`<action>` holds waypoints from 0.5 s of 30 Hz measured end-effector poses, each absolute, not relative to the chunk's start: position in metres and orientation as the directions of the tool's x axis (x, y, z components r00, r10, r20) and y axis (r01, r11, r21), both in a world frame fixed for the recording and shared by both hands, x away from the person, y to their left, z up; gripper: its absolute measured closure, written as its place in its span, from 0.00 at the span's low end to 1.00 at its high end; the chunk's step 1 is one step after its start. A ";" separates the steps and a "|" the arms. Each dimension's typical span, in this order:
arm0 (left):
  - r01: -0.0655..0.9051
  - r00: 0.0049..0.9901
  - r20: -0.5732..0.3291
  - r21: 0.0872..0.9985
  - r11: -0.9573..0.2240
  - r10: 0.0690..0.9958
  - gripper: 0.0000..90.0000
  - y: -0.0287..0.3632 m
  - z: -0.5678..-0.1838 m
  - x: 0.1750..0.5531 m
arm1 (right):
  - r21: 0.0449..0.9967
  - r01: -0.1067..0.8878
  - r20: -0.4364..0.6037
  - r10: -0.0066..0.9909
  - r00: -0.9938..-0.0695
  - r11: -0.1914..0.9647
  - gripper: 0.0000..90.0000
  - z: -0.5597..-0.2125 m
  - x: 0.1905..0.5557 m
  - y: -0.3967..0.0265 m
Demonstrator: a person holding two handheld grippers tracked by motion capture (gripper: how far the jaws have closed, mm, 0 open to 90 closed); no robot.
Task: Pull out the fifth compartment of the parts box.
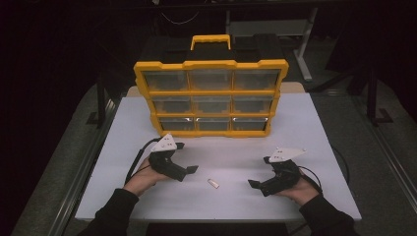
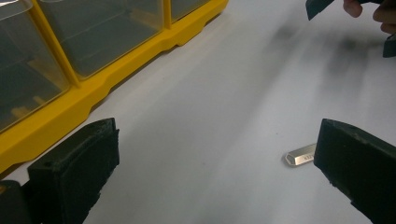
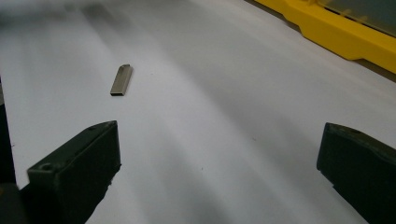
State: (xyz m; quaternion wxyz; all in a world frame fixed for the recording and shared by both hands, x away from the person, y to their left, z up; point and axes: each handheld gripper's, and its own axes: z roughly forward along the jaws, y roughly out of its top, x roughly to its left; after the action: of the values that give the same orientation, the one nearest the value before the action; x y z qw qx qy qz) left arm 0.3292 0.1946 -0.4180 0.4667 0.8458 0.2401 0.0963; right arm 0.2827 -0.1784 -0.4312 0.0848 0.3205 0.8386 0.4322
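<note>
Items on white table (image 1: 314, 123): one metal tag, one drawer cabinet, two grippers.
One small silver metal tag (image 1: 213, 183) lies flat between left gripper (image 1: 188, 163) and right gripper (image 1: 261, 173), apart from both; each has its jaws spread wide, gripping nothing. One yellow cabinet (image 1: 212, 98) stands behind, nine clear drawers in three rows of three, one handle (image 1: 210, 40) on top.

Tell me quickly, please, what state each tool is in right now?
Left tool: open, holding nothing.
Right tool: open, holding nothing.
</note>
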 end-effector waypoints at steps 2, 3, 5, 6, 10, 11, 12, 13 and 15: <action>0.313 0.868 -0.058 0.836 -0.451 0.494 0.00 0.193 -0.418 0.330 | 0.780 0.464 0.136 0.610 -0.780 0.420 0.00 -0.431 0.283 -0.178; 0.312 0.867 -0.057 0.837 -0.450 0.495 0.00 0.193 -0.418 0.330 | 0.780 0.464 0.136 0.610 -0.780 0.420 0.00 -0.431 0.283 -0.178; 0.309 0.868 -0.054 0.837 -0.451 0.493 0.00 0.192 -0.418 0.331 | 0.781 0.464 0.136 0.611 -0.780 0.419 0.00 -0.431 0.283 -0.178; 0.308 0.868 -0.054 0.838 -0.451 0.493 0.00 0.192 -0.418 0.331 | 0.780 0.465 0.137 0.611 -0.780 0.418 0.00 -0.431 0.283 -0.178; 0.310 0.868 -0.057 0.838 -0.449 0.493 0.00 0.190 -0.417 0.332 | 0.779 0.466 0.138 0.610 -0.780 0.419 0.00 -0.431 0.283 -0.178; 0.310 0.869 -0.057 0.838 -0.449 0.492 0.00 0.189 -0.417 0.333 | 0.780 0.466 0.139 0.610 -0.780 0.419 0.00 -0.431 0.283 -0.178; 0.310 0.869 -0.058 0.838 -0.449 0.492 0.00 0.189 -0.417 0.333 | 0.780 0.466 0.139 0.610 -0.780 0.418 0.00 -0.431 0.283 -0.178; 0.307 0.870 -0.054 0.838 -0.452 0.491 0.00 0.188 -0.416 0.333 | 0.780 0.466 0.139 0.610 -0.780 0.418 0.00 -0.431 0.283 -0.178; 0.302 0.872 -0.051 0.838 -0.453 0.487 0.00 0.186 -0.416 0.334 | 0.780 0.466 0.139 0.610 -0.780 0.418 0.00 -0.431 0.283 -0.178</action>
State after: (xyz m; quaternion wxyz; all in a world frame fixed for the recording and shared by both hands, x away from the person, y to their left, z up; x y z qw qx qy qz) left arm 0.3337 0.1859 -0.4159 0.4680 0.8468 0.2330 0.0985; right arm 0.2828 -0.1781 -0.4314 0.0829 0.3209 0.8378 0.4338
